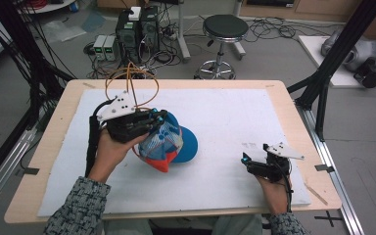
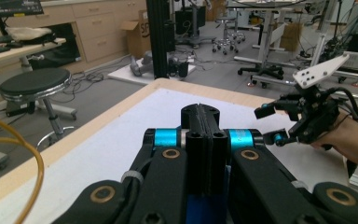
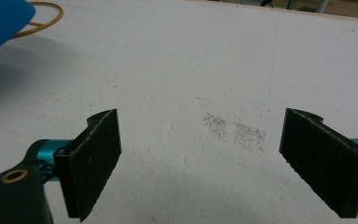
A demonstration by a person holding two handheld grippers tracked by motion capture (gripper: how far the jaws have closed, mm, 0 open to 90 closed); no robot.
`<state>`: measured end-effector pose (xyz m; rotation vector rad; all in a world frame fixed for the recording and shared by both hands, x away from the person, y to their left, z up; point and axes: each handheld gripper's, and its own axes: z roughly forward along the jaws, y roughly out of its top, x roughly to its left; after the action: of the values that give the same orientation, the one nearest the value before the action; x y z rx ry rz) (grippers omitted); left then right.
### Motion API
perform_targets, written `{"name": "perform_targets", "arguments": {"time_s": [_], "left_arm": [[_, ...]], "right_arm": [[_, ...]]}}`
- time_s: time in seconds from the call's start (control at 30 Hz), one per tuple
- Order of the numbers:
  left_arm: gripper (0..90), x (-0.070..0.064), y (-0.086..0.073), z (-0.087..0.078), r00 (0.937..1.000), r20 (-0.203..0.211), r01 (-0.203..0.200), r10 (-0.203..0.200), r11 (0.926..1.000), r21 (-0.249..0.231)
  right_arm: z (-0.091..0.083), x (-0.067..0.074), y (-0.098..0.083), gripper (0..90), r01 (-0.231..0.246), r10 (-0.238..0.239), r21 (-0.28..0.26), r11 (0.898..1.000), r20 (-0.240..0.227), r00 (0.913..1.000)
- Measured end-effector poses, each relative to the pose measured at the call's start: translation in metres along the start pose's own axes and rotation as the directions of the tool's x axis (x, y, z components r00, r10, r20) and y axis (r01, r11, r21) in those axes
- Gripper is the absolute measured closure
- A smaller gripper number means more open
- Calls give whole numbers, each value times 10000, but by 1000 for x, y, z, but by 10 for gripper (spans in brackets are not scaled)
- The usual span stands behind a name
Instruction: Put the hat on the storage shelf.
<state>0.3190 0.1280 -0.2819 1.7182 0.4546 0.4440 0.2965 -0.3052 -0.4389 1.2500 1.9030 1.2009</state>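
A cap (image 1: pixel 169 142) with a blue brim, a patterned white-and-blue crown and an orange-red edge sits left of centre on the white mat (image 1: pixel 225 112). My left gripper (image 1: pixel 157 117) is at the cap's crown; in the left gripper view its jaws (image 2: pixel 206 122) are pressed together with a strip of blue below them, shut on the cap. My right gripper (image 1: pixel 255 152) hovers low over the mat at the front right, well apart from the cap. It is open (image 3: pixel 200 154) with bare mat between its jaws. The blue brim (image 3: pixel 0 18) shows at the top left.
An orange cable (image 1: pixel 129 78) loops up from the left gripper. The wooden table edge (image 1: pixel 293 105) frames the mat. Beyond the table stand a black stool (image 1: pixel 224 27), computer boxes (image 1: pixel 137 29) and black frame posts (image 1: pixel 345 44). A grey smudge (image 3: pixel 235 130) marks the mat.
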Motion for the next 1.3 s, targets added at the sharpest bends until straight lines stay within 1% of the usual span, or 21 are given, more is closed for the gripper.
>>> {"name": "perform_targets", "arguments": {"time_s": [0.1,0.13,0.17,0.27,0.33,0.47,0.57,0.67,0.7,0.73,0.77,0.8,0.83,0.87,1.0,1.07,1.17,1.2,1.27,1.3], "left_arm": [[891,1,10,-1,9999,87,-129,129,9999,-1],[891,1,10,-1,9999,87,-129,129,9999,-1],[891,3,17,-2,9997,172,-197,198,9998,-40],[891,4,28,-4,9989,281,-386,387,9992,-61],[891,4,35,-5,9987,293,-404,407,9991,-116],[891,6,48,-7,9976,342,-596,600,9981,-132],[891,9,58,-8,9965,377,-736,741,9972,-147],[892,12,70,-8,9948,342,-959,964,9953,-163],[892,13,74,-9,9938,260,-1080,1085,9940,-189],[892,13,74,-9,9938,260,-1080,1085,9940,-189],[892,15,82,-9,9931,202,-1149,1154,9931,-221],[892,17,85,-9,9925,171,-1204,1209,9924,-245],[892,17,85,-9,9925,171,-1204,1209,9924,-245],[892,20,91,-9,9917,110,-1275,1278,9915,-259],[892,25,102,-11,9907,-32,-1358,1358,9899,-411],[892,28,106,-12,9896,-86,-1442,1439,9883,-492],[892,32,109,-13,9891,-196,-1467,1458,9877,-543],[892,34,110,-13,9896,-217,-1435,1425,9881,-559],[892,40,114,-14,9888,-341,-1468,1451,9877,-545],[892,42,115,-14,9883,-362,-1502,1484,9872,-528]], "right_arm": [[0,-1,0,117,-1,1,-3,10000,-10,10000],[0,-1,0,117,14,-14,-8,10000,-1,10000],[1,-1,0,117,12,-12,1,10000,-2,10000],[1,-1,0,117,13,-13,-4,10000,3,10000],[0,-2,0,117,3,-3,-10,10000,-22,10000],[0,-2,-1,117,-95,95,8,10000,-37,9999],[0,-3,-1,117,-53,53,-5,10000,-8,10000],[0,-4,-1,117,-77,77,-26,10000,-26,10000],[0,-4,-1,117,-113,113,-21,9999,-39,9999],[0,-4,-1,117,-113,113,-21,9999,-39,9999],[0,-4,-1,117,-154,154,-11,9999,-42,9999],[0,-4,-1,117,-173,173,-14,9998,-53,9998],[0,-5,-1,117,-144,144,-36,9999,-23,9999],[0,-5,-1,117,-140,140,-51,9999,-5,9999],[0,-5,-1,117,-209,209,-32,9998,-30,9998],[0,-5,-1,117,-210,210,-42,9998,-31,9998],[-1,-6,-1,117,-150,150,-83,9999,-29,9999],[-1,-6,-1,117,-125,125,-91,9999,-39,9999],[-1,-6,-1,117,-232,232,-65,9997,-61,9997],[-1,-6,-1,117,-210,209,-64,9998,-55,9998]]}}
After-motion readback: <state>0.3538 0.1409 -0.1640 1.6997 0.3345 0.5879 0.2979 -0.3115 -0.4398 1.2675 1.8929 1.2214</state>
